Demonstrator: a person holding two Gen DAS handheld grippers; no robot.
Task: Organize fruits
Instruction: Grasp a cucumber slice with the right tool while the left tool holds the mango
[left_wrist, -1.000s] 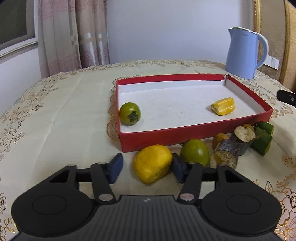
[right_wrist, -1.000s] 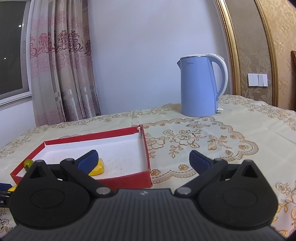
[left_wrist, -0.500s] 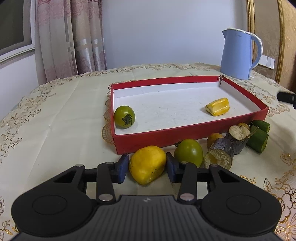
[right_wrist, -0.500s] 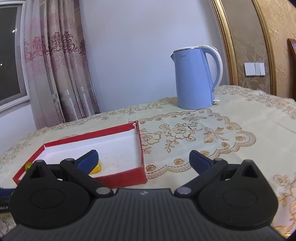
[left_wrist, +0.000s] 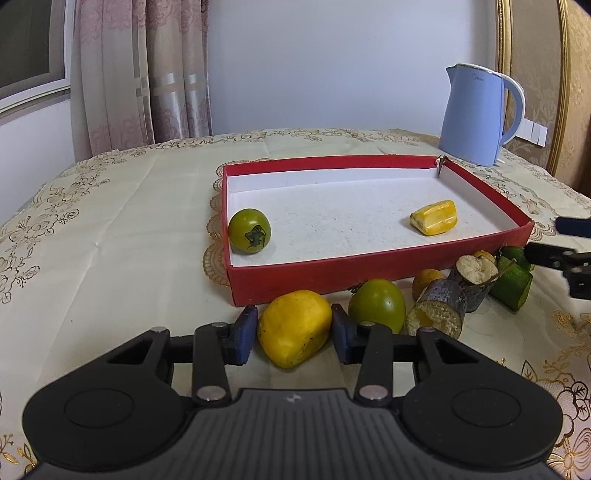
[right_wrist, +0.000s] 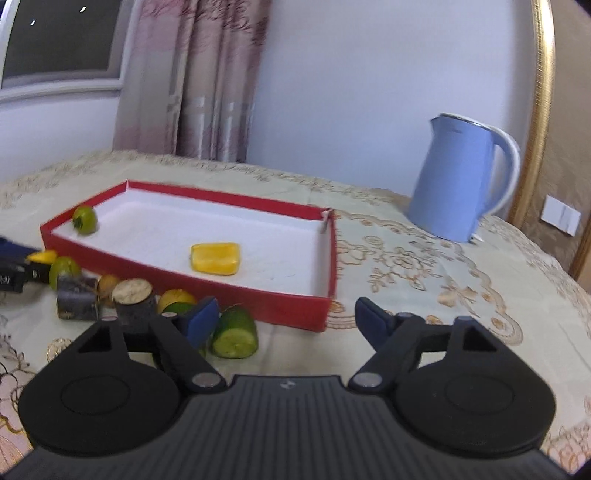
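My left gripper (left_wrist: 293, 334) is shut on a yellow fruit (left_wrist: 294, 338) on the cloth just in front of the red tray (left_wrist: 369, 266). In the tray lie a green tomato (left_wrist: 249, 230) and a yellow fruit piece (left_wrist: 434, 218). Right of the held fruit lie another green tomato (left_wrist: 376, 304), dark cane pieces (left_wrist: 439, 308) and green cut pieces (left_wrist: 511, 280). My right gripper (right_wrist: 284, 317) is open and empty, its left finger beside a green cut piece (right_wrist: 234, 332) at the tray's near right corner (right_wrist: 321, 306).
A blue kettle (left_wrist: 476, 114) stands behind the tray's right end, also in the right wrist view (right_wrist: 458, 177). The table has a patterned cream cloth (left_wrist: 110, 240). Curtains and a wall lie behind the table's far edge.
My left gripper closed on the yellow fruit. My right gripper swung left and down toward the cut pieces beside the tray, staying open.
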